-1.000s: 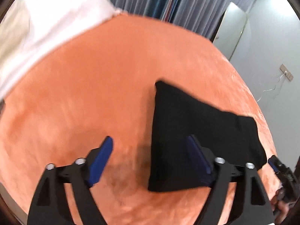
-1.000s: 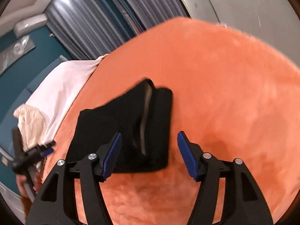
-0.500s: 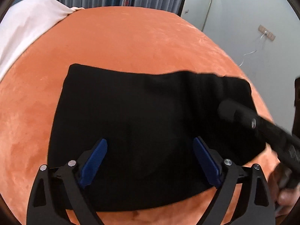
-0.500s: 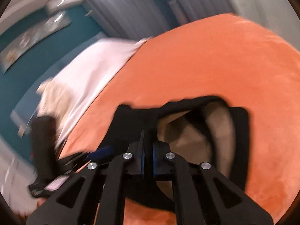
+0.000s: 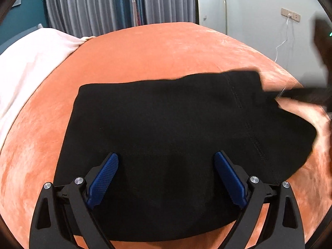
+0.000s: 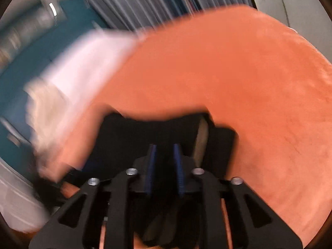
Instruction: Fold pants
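Note:
The black pants (image 5: 176, 128) lie folded into a wide block on the orange bed cover (image 5: 166, 47). My left gripper (image 5: 166, 170) is open and empty, its blue pads low over the near part of the pants. My right gripper (image 6: 165, 166) is shut on the pants' edge (image 6: 145, 137), black fabric between its blue pads; a tan lining (image 6: 202, 143) shows just right of it. In the left wrist view the right gripper is a dark blur (image 5: 307, 95) at the pants' right end.
A white sheet (image 5: 31, 62) covers the bed's left side. Grey curtains (image 5: 103, 6) hang behind the bed. A pale wall with a socket and cable (image 5: 290, 16) stands to the right. The right wrist view is blurred by motion.
My left gripper swung from beside the pants to over their near edge. My right gripper closed on the pants' edge and is moving with it; the tan lining shows less.

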The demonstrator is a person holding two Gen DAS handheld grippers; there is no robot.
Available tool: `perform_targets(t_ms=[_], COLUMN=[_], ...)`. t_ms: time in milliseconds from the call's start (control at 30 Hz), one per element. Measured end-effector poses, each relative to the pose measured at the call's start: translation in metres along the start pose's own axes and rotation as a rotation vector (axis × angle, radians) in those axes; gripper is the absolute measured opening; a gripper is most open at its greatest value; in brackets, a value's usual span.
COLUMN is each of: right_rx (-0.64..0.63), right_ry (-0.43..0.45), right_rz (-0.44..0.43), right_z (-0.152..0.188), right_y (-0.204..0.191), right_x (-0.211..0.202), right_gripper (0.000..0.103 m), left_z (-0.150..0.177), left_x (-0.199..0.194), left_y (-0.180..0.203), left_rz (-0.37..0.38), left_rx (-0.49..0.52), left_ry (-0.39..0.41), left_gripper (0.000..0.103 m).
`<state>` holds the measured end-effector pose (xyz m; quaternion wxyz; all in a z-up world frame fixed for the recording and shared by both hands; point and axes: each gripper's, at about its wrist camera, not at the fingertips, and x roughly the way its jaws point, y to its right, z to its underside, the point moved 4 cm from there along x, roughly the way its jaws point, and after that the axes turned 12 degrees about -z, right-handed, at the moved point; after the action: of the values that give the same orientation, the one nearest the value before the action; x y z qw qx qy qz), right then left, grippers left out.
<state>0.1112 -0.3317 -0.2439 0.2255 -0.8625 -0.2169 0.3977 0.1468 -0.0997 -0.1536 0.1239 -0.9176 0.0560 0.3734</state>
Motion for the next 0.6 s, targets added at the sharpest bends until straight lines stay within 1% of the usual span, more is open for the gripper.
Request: perform_targets(t_ms=[33,67,100,133,167,200,233,300,333,400,433,467,500,533,567,600], right_rx=[0.008,0.046,0.069,0.068,0.038,0.016,-0.010,-0.072,-0.117,-0.180,-0.188,-0.173,-0.152,-0.143,-0.140,-0.141], right_ry=[-0.011,0.027,0.060,0.098,0.134,0.138,0.123,0.076,0.043,-0.026,-0.091,-0.137,-0.184,-0.217,-0.264,-0.302], right_rz=[0.034,0.010,0.019,0.056,0.073,0.053,0.010,-0.063,-0.102,-0.127,-0.153,-0.176,-0.194,-0.197,-0.194,-0.204], right_z=[0.002,0.000,-0.004,-0.010,-0.019,-0.026,-0.036,-0.059,-0.070,-0.086,-0.096,-0.103,-0.109,-0.111,-0.115,-0.109], right_y=[0.006,0.008,0.006,0.002,-0.011,-0.022,-0.040,-0.078,-0.099,-0.133,-0.146,-0.152,-0.153,-0.155,-0.157,-0.150], right_x=[0.006,-0.002,-0.011,-0.022,-0.033,-0.038,-0.038,-0.020,-0.002,0.041,0.073,0.098,0.123,0.141,0.170,0.170], right_gripper=[0.003,0.003,0.004,0.011,0.011,0.011,0.014,0.038,0.064,0.064,0.061,0.049,0.046,0.046,0.048,0.048], left_z=[-0.002,-0.002,0.000,0.001,0.003,0.005,0.008,0.013,0.017,0.025,0.031,0.033,0.035,0.036,0.037,0.035], left_x=[0.002,0.001,-0.003,-0.003,-0.006,-0.008,-0.010,-0.011,-0.012,-0.014,-0.018,-0.018,-0.018,-0.019,-0.018,-0.017], left_y=[0.001,-0.001,-0.004,-0.007,-0.011,-0.014,-0.015,-0.017,-0.016,-0.016,-0.018,-0.019,-0.020,-0.022,-0.023,-0.023], left_rz=[0.014,0.028,0.042,0.058,0.080,0.094,0.101,0.104,0.099,0.089,0.089,0.092,0.100,0.110,0.122,0.130], left_rx=[0.010,0.023,0.029,0.034,0.031,0.027,0.024,0.014,0.009,0.006,0.003,-0.003,-0.007,-0.013,-0.017,-0.018], left_ry=[-0.005,-0.005,-0.005,-0.009,-0.011,-0.012,-0.012,-0.003,0.011,0.027,0.034,0.040,0.042,0.044,0.046,0.048], left_gripper=[0.093,0.092,0.092,0.092,0.092,0.092,0.092,0.092,0.092,0.092,0.092,0.092,0.092,0.092,0.092,0.092])
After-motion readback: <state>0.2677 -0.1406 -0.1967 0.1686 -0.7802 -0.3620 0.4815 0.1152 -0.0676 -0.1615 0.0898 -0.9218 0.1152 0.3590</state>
